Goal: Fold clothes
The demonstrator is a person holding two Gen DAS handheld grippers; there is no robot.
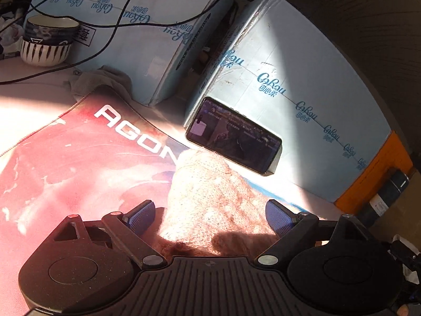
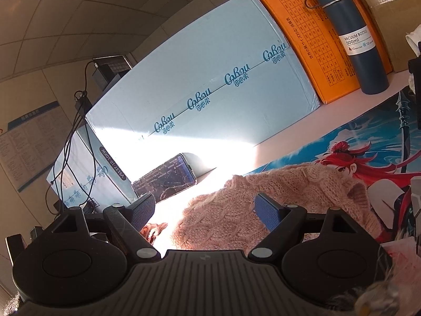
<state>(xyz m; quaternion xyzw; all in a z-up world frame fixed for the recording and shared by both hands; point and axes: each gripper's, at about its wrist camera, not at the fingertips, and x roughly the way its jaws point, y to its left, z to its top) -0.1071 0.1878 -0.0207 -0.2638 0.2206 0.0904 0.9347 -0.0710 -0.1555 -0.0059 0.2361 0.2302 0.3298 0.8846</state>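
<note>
Jaws of the left gripper (image 1: 210,217) stand spread wide, their blue pads either side of the near end of a pink cable-knit sweater (image 1: 210,192) without pressing on it; the right gripper (image 2: 202,210) likewise stands with jaws well apart, the knit lying beneath and beyond them, nothing pinched. The sweater lies in a soft, partly bunched heap on a printed desk mat (image 1: 65,163) that covers the worktop, one rounded end reaching toward a phone (image 1: 234,137) propped against a pale blue carton (image 1: 289,65). Strong sunlight washes out part of the knit, so its hem, sleeves and neckline cannot be told apart with certainty. As a judgement, the garment is light, limp and stretchy: it will sag and drape from any pinch point, its loose fuzzy yarn may snag on the textured pads, and a thin grip may take only one layer. A hold at a firm edge, such as a ribbed hem or a shoulder seam, with one gripper at each corner, should keep the fold line straight. Farther back stand a second blue carton (image 1: 118,26), stacked bowls (image 1: 47,42), an orange box (image 2: 315,42) and a dark vacuum bottle (image 2: 352,36), all well apart from the sweater.
</note>
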